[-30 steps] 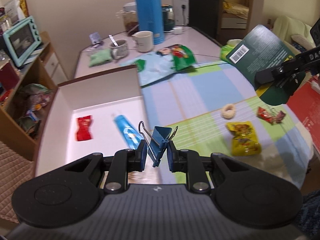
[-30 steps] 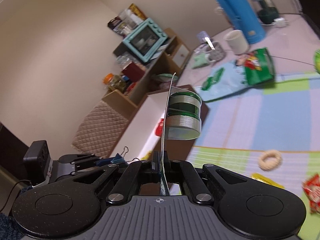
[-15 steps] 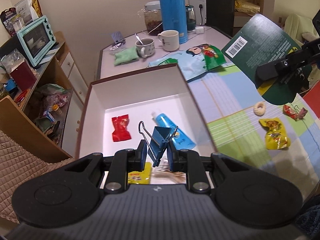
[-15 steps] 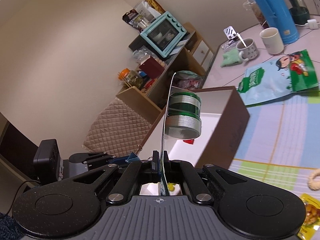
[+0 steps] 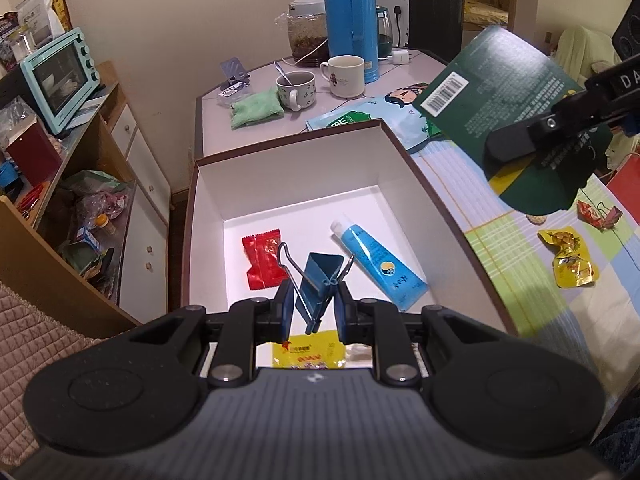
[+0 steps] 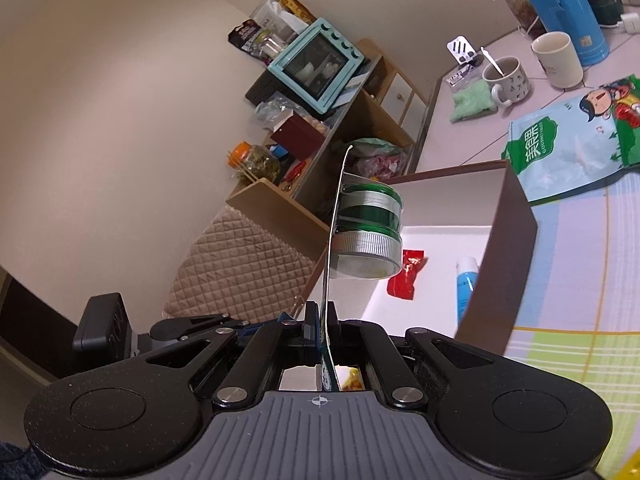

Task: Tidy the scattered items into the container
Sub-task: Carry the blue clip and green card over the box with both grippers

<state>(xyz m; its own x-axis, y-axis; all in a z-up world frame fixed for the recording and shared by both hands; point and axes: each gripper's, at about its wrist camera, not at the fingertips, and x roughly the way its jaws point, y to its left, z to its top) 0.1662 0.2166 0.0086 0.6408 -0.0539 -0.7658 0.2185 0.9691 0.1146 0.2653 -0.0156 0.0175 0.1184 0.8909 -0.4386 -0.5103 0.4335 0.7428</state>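
Left gripper jaws clamp blue binder clip directly above open box; right gripper jaws pinch carded green package, over box's right edge.

My left gripper is closed on a blue binder clip, held above the open white-lined box. Inside the box I note a red sachet, a blue tube and a yellow packet (partly hidden behind the gripper body). At upper right, the right gripper clamps a dark green card package — barcode facing me. On the checked cloth beside the box lie a yellow wrapper and a red wrapper.
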